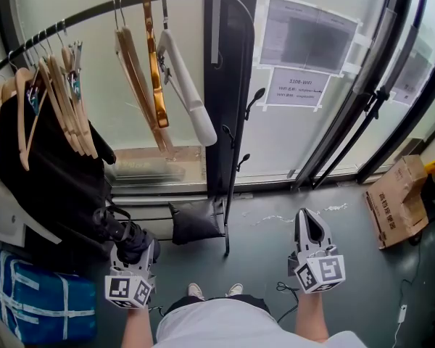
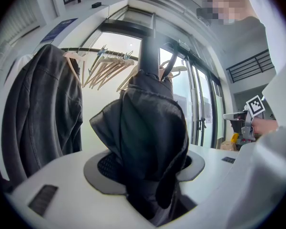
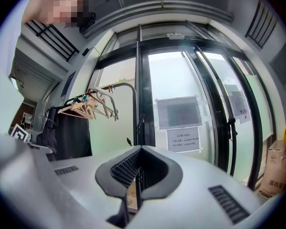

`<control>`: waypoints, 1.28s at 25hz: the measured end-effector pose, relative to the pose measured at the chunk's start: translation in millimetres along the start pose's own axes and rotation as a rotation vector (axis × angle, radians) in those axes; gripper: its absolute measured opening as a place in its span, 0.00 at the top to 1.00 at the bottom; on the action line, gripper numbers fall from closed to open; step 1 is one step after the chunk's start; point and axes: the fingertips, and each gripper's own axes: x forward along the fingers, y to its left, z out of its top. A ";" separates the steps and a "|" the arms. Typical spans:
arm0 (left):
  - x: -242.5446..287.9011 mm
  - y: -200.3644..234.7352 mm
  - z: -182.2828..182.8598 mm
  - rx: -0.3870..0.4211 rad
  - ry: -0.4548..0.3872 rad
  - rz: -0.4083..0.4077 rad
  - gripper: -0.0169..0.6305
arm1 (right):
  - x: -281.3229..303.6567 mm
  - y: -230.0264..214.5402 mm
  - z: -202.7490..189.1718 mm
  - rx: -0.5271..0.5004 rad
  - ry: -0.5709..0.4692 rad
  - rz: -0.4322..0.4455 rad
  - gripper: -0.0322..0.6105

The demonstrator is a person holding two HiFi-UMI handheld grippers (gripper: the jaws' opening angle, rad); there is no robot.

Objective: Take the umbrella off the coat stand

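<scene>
A folded black umbrella (image 1: pixel 118 232) sticks up and to the left out of my left gripper (image 1: pixel 133 251), low at the left of the head view. In the left gripper view its crumpled black fabric (image 2: pixel 150 137) fills the space between the jaws, and my left gripper (image 2: pixel 145 168) is shut on it. The black coat stand (image 1: pixel 229 133), a pole with small hooks, rises at the centre, clear of the umbrella. My right gripper (image 1: pixel 307 220) is held low at the right with its jaws closed and nothing in them. In its own view my right gripper (image 3: pixel 140 150) points at the stand's pole (image 3: pixel 139 99).
A curved clothes rail (image 1: pixel 94 9) carries wooden hangers (image 1: pixel 141 71) and a black coat (image 1: pixel 47 172) at the left. Below lie a blue bag (image 1: pixel 32 303) and a dark grey bag (image 1: pixel 196 222). A cardboard box (image 1: pixel 397 198) sits right, by glass doors with paper notices (image 1: pixel 299 87).
</scene>
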 end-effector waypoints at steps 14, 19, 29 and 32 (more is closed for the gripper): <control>10.5 6.2 -2.7 -0.012 0.008 -0.016 0.57 | 6.5 5.1 -3.0 -0.030 0.014 -0.006 0.92; 13.0 8.8 -1.5 -0.012 0.009 -0.019 0.57 | 11.2 8.0 -3.7 -0.037 0.021 -0.002 0.92; 24.4 9.4 -4.4 -0.025 0.018 -0.054 0.57 | 22.6 17.2 -1.7 -0.046 0.026 0.002 0.92; 28.5 5.5 -2.0 -0.019 0.014 -0.074 0.57 | 23.7 23.9 -1.6 -0.055 0.028 0.009 0.92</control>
